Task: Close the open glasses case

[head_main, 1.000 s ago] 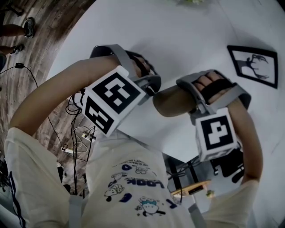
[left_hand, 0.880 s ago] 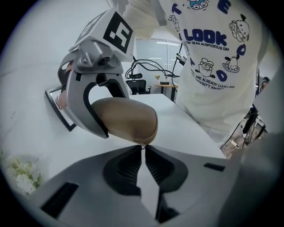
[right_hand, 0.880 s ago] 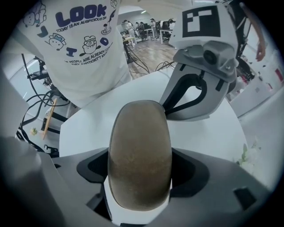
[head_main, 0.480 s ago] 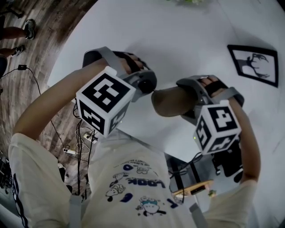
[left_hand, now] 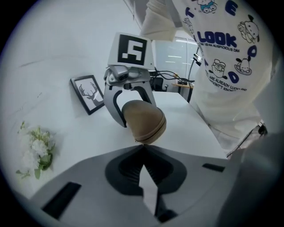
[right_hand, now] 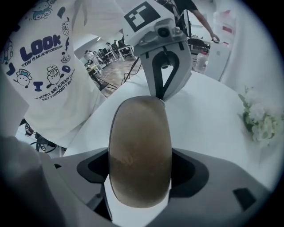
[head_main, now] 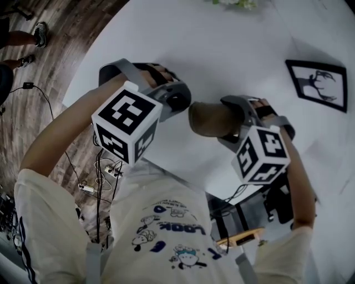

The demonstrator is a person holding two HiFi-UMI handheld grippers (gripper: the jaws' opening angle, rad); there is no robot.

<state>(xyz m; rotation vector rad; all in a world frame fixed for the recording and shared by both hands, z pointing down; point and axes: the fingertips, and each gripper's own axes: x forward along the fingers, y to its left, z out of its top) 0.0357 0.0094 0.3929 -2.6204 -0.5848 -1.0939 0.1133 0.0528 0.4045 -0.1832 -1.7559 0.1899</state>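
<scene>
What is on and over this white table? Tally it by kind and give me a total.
glasses case: 1
picture frame: 1
bunch of white flowers: 1
grippers: 2 (left gripper, right gripper)
Total: 5

A round white table [head_main: 233, 44] fills most of the head view. On it sits a black-framed picture [head_main: 317, 83] of an antlered deer in silhouette. Apart from the picture, at the table's far edge, is a small bunch of white flowers [head_main: 236, 3] with green leaves. Left of the table is a wood-plank floor [head_main: 33, 94], where black cables [head_main: 102, 166] trail past a white power strip [head_main: 86, 188]. A bystander's shoe [head_main: 39, 33] shows near the top left corner.
</scene>
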